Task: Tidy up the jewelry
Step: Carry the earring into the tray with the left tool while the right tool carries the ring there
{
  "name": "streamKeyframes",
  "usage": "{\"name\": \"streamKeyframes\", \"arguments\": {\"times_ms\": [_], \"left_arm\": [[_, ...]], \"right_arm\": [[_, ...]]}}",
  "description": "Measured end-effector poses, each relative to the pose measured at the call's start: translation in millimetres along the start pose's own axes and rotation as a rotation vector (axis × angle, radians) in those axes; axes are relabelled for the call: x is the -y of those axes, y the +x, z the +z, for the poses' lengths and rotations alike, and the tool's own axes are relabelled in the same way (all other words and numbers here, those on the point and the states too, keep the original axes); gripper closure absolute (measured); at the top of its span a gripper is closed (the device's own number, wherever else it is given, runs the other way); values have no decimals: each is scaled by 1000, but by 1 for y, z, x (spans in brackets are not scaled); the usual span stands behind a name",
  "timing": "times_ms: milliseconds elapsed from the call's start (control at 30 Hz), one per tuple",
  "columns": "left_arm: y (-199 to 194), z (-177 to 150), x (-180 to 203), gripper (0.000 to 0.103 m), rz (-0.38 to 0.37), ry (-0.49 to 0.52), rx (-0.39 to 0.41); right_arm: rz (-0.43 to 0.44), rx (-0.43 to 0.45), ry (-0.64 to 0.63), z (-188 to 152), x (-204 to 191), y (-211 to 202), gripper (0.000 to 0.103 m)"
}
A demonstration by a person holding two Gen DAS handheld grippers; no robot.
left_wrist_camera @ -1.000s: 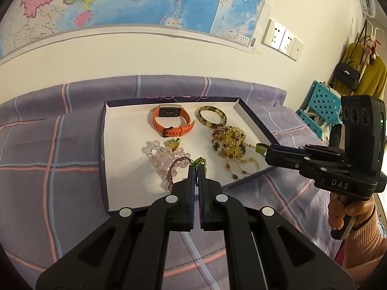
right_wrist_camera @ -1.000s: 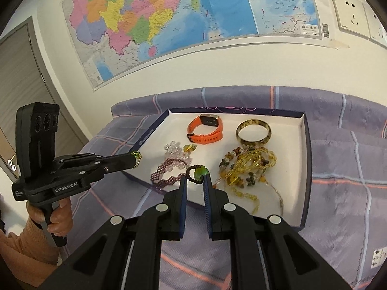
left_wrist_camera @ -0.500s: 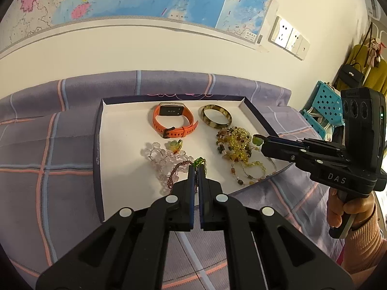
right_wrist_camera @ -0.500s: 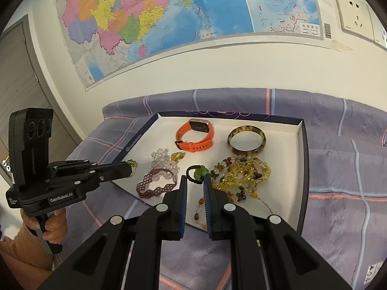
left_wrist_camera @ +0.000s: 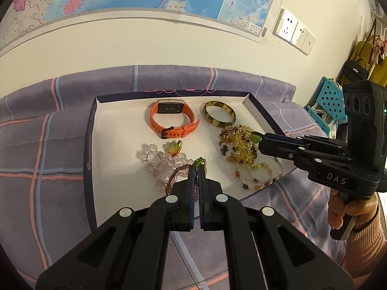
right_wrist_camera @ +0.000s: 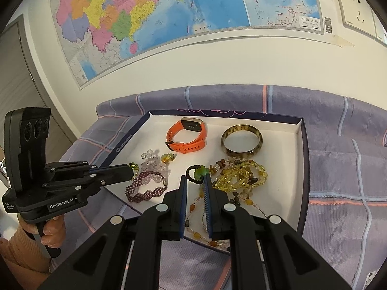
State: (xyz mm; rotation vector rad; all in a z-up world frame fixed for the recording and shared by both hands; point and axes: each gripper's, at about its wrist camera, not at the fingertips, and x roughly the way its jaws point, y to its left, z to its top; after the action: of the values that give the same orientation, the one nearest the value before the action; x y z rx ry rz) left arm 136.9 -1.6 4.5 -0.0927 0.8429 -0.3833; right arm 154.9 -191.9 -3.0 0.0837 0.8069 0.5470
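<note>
Behind the checked purple bedspread (left_wrist_camera: 48, 149) a wall map (right_wrist_camera: 154, 19) spans the cream wall. On the spread lies a shallow white tray (left_wrist_camera: 116, 145) with a dark rim, and all the jewelry is inside it or held over it.

Going left to right in the right wrist view: the left gripper (right_wrist_camera: 131, 172) reaches in from 9 o'clock, jaws closed on a small green-and-gold charm piece (left_wrist_camera: 199, 163). Under its tip lie the clear pink beads (right_wrist_camera: 151, 159) and the maroon woven bracelet (right_wrist_camera: 145, 188). At 12 o'clock sit the orange watch (right_wrist_camera: 187, 137) and, right of it, the mottled bangle (right_wrist_camera: 241, 141). In the middle the right gripper (right_wrist_camera: 195, 181) is closed on a black cord bracelet with a green stone (right_wrist_camera: 197, 172). At 3 o'clock from that is the heap of amber beads (right_wrist_camera: 241, 175).

Both pieces look ready to be set down. I would aim each for bare white floor: the charm toward the empty stretch at 9 o'clock, the cord bracelet between watch and heap. Lower until each rests before loosening, or a chain may snag on the beads.

Hard to read: how much chain hangs below the left jaws, whether it is one piece or two, and the amber strand's near end, hidden behind the right fingers.
</note>
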Motion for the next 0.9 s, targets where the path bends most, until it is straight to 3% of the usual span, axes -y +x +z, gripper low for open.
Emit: {"name": "streamKeyframes", "arguments": {"times_ms": [900], "left_arm": [[21,-1,-9,100,44,-13,-38]], "right_arm": [[-35,-28,14,4,10,22,91]]}}
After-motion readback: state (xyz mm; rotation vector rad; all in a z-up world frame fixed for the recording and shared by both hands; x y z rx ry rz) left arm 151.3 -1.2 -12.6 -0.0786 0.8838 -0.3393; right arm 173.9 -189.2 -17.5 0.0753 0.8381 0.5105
